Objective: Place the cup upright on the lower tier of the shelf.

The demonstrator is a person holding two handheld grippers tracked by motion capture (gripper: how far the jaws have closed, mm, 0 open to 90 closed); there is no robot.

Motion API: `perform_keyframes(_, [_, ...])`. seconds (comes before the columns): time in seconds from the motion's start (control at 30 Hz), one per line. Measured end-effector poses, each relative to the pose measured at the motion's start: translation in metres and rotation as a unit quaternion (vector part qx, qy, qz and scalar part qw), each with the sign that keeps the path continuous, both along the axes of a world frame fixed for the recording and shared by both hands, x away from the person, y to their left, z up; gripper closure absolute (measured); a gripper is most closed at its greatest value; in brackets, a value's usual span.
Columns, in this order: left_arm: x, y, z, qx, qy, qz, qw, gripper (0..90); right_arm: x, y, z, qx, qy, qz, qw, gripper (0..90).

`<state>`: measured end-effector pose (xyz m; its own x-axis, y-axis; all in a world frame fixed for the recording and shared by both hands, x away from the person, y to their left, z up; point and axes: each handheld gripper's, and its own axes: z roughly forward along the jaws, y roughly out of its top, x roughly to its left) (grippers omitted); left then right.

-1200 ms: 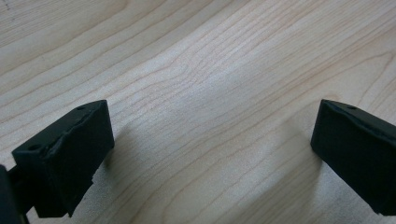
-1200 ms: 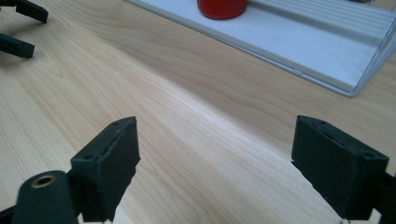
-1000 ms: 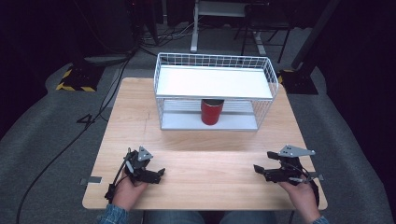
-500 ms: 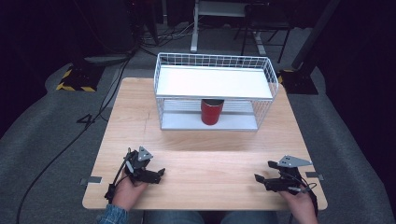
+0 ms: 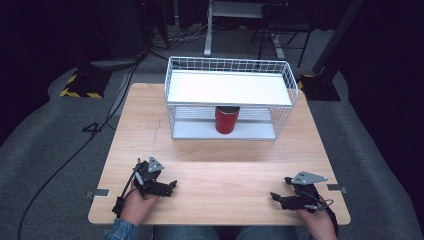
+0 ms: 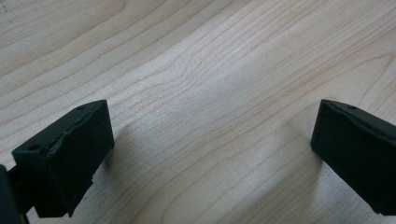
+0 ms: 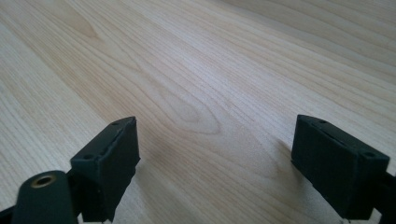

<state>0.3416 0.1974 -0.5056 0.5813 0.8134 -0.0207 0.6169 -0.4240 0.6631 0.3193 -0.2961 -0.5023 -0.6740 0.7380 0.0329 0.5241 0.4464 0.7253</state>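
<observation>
Both my grippers rest wide open and empty on the pale wooden table [image 5: 210,150].

My right gripper [image 5: 282,198] has just dropped nearer me; my left gripper [image 5: 167,186] stayed. The red cylindrical cup [image 5: 227,120] waits inside the white wire rack [image 5: 230,65], untouched.

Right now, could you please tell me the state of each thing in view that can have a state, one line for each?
Left hand-held gripper: open, holding nothing, low over the table near its front edge.
Right hand-held gripper: open, holding nothing, low over the table.
Red cup: upright on the rack's lower shelf.
White wire rack: upright at the table's far side, top shelf bare.
</observation>
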Motion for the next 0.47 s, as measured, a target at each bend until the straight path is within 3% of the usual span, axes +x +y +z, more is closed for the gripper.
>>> perform_keyframes(0.1, [0.0005,-0.001,-0.0001,-0.001,-0.001,0.001,1.0,0.0,-0.0011,0.0026,-0.0027,-0.012,-0.015,0.005,0.9998,11.7])
perform_keyframes(0.47, [0.0016,-0.0023,0.0002,0.002,0.0,0.001,1.0,0.0,-0.0013,0.0029,-0.0028,-0.013,-0.014,0.002,0.9998,10.5])
